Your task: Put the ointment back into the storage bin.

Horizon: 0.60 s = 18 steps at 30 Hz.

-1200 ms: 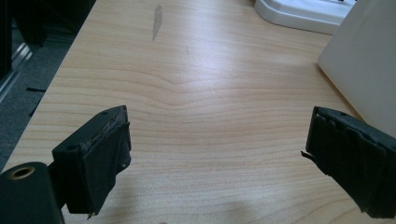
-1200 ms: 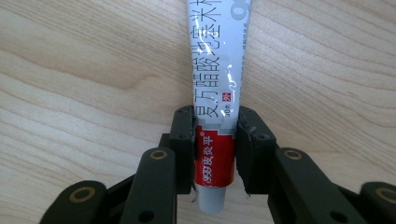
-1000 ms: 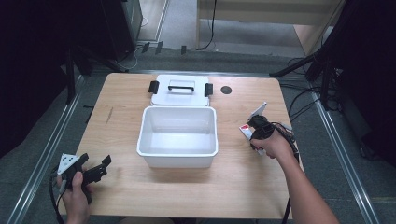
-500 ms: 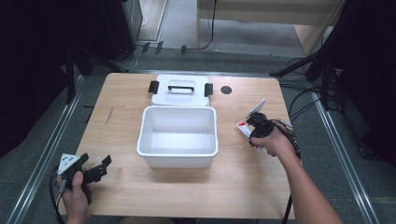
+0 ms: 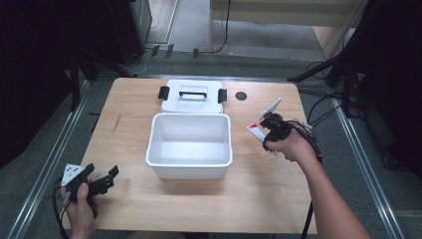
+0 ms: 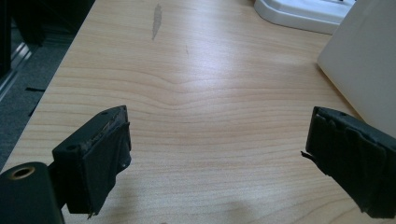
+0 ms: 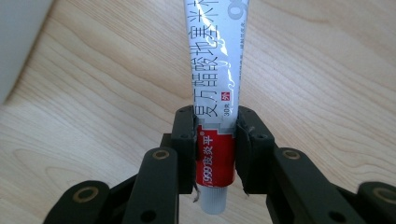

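The wooden table lies beneath the left gripper, with a dark streak on it well ahead of the jaws. A black round spot sits beyond the right gripper, near the table's far edge.

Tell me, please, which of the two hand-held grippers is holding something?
The right hand-held gripper: its jaws are shut on a red and white tube, right of the white box. The left hand-held gripper is open, with bare table between its jaws.

The black two-jaw right gripper is clamped on a silver-white ointment tube with a red band, its white cap toward the camera, above the pale wooden surface. A white edge shows top left.
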Each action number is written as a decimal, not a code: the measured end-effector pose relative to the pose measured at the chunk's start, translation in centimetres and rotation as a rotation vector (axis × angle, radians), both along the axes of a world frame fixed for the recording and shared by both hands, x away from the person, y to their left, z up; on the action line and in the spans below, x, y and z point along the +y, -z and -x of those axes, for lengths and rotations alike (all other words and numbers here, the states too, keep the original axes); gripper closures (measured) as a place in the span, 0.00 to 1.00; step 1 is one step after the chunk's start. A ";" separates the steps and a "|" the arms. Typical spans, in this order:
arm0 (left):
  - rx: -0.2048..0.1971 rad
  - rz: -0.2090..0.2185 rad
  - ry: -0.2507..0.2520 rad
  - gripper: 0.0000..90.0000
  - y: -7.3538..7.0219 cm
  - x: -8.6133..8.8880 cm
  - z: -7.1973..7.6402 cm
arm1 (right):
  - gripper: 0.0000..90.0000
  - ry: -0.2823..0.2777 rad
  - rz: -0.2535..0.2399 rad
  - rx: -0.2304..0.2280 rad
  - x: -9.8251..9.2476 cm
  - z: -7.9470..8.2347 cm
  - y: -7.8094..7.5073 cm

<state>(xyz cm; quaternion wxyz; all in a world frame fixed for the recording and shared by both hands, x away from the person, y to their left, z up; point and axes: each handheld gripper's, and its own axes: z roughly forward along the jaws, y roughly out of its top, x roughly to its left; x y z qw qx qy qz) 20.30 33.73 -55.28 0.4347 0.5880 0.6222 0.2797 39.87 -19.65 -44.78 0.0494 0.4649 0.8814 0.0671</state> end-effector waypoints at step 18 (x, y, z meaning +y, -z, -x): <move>0.000 0.000 -0.001 0.08 0.0 0.0 0.0 | 0.80 -0.107 -0.020 -0.053 2.3 0.2 -5.1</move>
